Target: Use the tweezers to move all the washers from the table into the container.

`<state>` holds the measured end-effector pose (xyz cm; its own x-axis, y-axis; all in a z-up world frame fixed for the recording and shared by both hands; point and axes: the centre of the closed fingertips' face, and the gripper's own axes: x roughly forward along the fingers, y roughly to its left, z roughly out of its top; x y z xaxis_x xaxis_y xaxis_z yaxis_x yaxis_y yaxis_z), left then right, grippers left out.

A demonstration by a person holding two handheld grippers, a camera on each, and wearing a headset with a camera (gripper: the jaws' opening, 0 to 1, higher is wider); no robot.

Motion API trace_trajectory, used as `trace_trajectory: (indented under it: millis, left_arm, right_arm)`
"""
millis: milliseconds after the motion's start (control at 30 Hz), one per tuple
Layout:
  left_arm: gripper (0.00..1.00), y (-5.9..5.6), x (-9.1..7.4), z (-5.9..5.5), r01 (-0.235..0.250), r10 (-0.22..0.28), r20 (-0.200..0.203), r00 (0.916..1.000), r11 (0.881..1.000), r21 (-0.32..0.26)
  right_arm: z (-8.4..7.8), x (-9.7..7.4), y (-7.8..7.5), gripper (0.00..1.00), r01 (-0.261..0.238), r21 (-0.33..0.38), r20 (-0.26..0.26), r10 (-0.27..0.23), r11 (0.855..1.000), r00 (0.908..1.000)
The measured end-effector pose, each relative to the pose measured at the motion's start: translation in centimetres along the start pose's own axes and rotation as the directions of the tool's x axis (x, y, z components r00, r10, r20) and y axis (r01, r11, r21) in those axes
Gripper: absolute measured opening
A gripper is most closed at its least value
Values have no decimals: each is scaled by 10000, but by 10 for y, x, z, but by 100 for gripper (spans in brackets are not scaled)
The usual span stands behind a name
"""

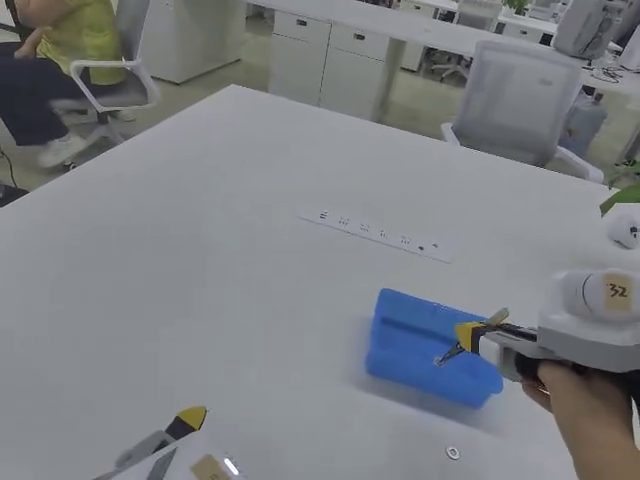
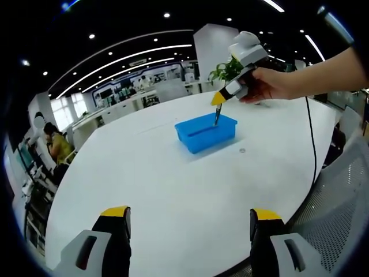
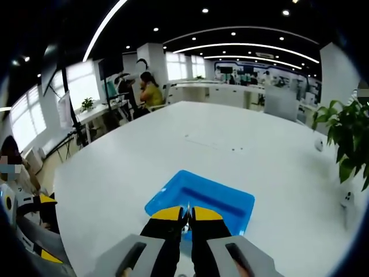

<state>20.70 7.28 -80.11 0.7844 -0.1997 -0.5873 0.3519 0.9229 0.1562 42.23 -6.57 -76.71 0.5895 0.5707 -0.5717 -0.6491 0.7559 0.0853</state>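
In the head view my right gripper (image 1: 472, 335) pinches the tweezers (image 1: 450, 353) over the blue container (image 1: 400, 345), with one washer (image 1: 453, 452) on the table (image 1: 200, 250) just nearer me than the tips. In the left gripper view my left gripper (image 2: 187, 216) is spread wide and empty, well apart from both. In the right gripper view the tips hang over the container; I judge the washer thin, light and slippery, best nipped across its rim
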Motion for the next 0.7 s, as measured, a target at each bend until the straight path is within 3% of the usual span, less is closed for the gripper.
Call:
trace_trajectory:
  millis: [700]
  left_arm:
    - [86,1,2,-5,25,-27,-293,9996,10000,-71]
  right_arm:
    - [-24,45,-18,2,204,-14,-902,-204,9998,9957]
